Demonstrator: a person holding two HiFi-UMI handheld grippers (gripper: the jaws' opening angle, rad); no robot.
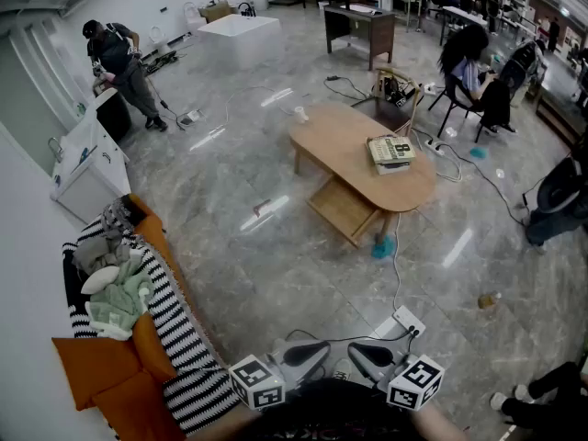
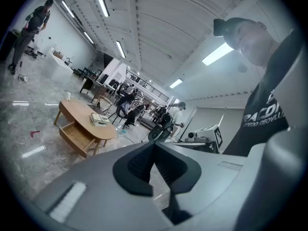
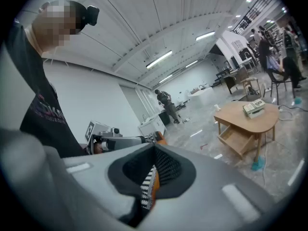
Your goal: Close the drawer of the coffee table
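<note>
The wooden drawer (image 1: 342,209) of the oval coffee table (image 1: 342,141) stands pulled out beneath the tabletop, on the side facing the camera. We see it in the middle of a large hall with a polished grey stone floor (image 1: 276,265), up and right of centre in the head view. A stack of books (image 1: 390,151) lies on the right end of the tabletop, and a pale cup (image 1: 300,114) stands at its far left end. A teal object (image 1: 383,246) sits on the floor at the foot of the table's near leg, where a white cable runs back to a power strip (image 1: 405,321).

The two grippers are well apart from the table, held low at the bottom edge of the head view. The left gripper (image 1: 310,351) has its fingers pressed together with nothing between them. The right gripper (image 1: 366,354), just beside it, is closed and empty too.

To the left we see an orange sofa (image 1: 96,366) draped with a black-and-white striped blanket (image 1: 179,338) and a heap of clothes (image 1: 115,292). Further back, one person (image 1: 124,62) stands by a white unit at the far left and another (image 1: 467,58) sits at the far right.
</note>
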